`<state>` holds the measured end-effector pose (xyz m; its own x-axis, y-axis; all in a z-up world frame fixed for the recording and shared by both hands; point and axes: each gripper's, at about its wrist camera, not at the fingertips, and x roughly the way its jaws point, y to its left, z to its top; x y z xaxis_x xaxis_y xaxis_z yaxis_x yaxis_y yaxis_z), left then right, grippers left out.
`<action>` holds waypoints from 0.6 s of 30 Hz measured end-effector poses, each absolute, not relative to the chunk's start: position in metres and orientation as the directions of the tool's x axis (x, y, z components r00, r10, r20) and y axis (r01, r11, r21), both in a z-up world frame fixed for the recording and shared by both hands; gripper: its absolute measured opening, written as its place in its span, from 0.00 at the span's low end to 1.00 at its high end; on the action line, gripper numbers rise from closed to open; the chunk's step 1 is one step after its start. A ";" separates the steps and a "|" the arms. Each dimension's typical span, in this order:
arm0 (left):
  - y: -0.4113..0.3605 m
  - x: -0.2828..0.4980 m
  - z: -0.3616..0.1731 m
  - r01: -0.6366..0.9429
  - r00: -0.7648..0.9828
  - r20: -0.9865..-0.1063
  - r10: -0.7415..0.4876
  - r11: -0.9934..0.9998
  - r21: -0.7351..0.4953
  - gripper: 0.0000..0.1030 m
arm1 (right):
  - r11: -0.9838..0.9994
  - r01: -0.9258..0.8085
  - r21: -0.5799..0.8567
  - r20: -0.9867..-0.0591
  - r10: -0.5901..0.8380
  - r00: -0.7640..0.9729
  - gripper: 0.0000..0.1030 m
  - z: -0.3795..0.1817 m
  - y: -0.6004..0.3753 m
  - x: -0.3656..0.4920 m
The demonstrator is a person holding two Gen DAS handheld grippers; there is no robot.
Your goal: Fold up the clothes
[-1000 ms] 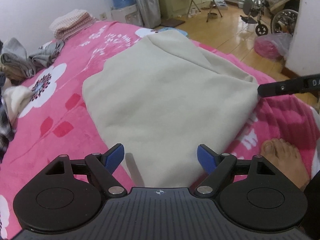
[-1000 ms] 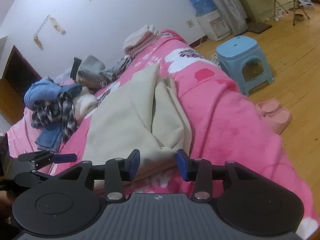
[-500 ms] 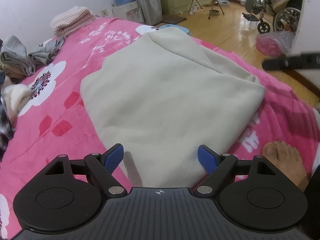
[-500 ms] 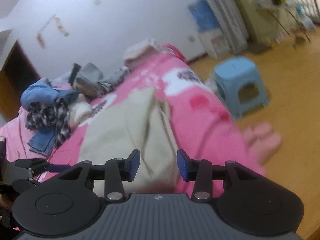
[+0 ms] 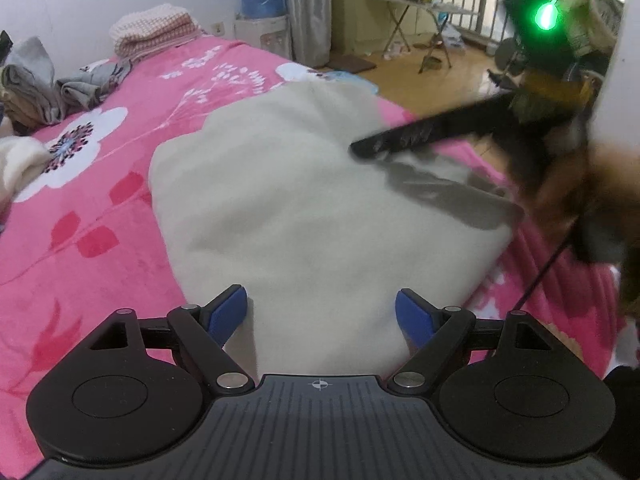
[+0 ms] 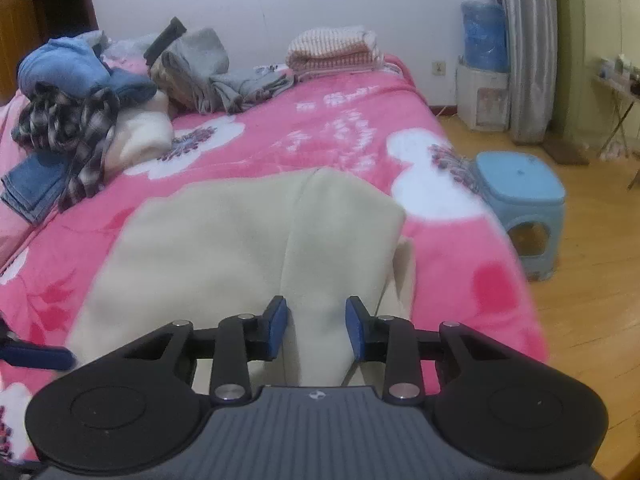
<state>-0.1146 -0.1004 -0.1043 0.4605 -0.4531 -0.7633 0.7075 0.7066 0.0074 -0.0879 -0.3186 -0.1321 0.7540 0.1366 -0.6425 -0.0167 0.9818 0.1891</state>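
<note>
Cream garment (image 5: 320, 208), partly folded, lies flat on the pink flowered blanket (image 5: 120, 160), near the bed edge on the side of the blue stool (image 6: 520, 196). Its long axis runs away from both cameras toward the head of the bed, where the loose clothes pile (image 6: 80, 92) and the folded striped stack (image 6: 332, 52) sit, well apart from it. Left gripper (image 5: 320, 312): jaws wide apart, nothing between the pads, near hem of the garment just ahead and below. Right gripper (image 6: 316, 328): jaws closing, only a narrow gap left; cream cloth shows through the gap, but the pads do not appear to press on any fold, so not gripping. In the left view the right gripper's fingers are blurred and reach in over the garment's far right part. Judgement: both hands sit at the near short end, left at the left corner, right at the right-hand layered edge where a lower flap peeks out. The right is nearer that edge. Next fold likely carries the near end away along the long axis.
</note>
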 end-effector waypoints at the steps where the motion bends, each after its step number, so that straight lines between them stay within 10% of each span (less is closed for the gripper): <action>1: -0.099 -0.114 -0.105 0.707 0.455 -0.763 -0.460 0.707 -0.005 0.81 | 0.983 -0.018 0.184 -0.644 0.134 0.753 0.33 -0.127 -0.318 -0.087; 18: -0.092 -0.111 -0.107 0.702 0.428 -0.744 -0.512 0.708 -0.083 0.83 | 1.000 0.015 0.003 -0.711 -0.008 0.703 0.33 -0.109 -0.294 -0.020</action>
